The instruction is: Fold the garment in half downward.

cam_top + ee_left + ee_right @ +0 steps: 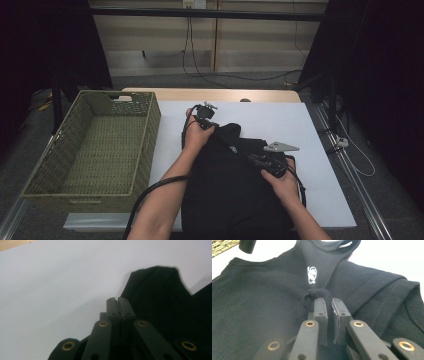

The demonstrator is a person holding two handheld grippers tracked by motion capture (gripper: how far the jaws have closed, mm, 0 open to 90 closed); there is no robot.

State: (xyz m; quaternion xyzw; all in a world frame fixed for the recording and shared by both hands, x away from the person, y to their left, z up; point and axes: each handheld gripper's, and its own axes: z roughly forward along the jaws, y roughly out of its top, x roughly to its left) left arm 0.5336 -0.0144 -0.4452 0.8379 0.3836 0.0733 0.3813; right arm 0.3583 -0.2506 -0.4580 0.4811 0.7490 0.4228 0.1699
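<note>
A black T-shirt (235,195) lies on the white tabletop (280,117), with a small white logo (312,275) inside its neckline. My right gripper (245,156) is shut on a raised fold of the shirt's cloth (318,293), and the fabric runs down between its pads (329,301). My left gripper (212,124) sits at the shirt's far left corner. In its own view the jaws (117,300) are pressed together, with the shirt (160,295) just to their right. I cannot tell whether any cloth is caught between them.
A green woven basket (150,135) stands empty on the left, right beside the tabletop; its corner (222,246) shows in the right gripper view. Bare white surface lies beyond and to the right of the shirt. A wooden strip (210,94) borders the far edge.
</note>
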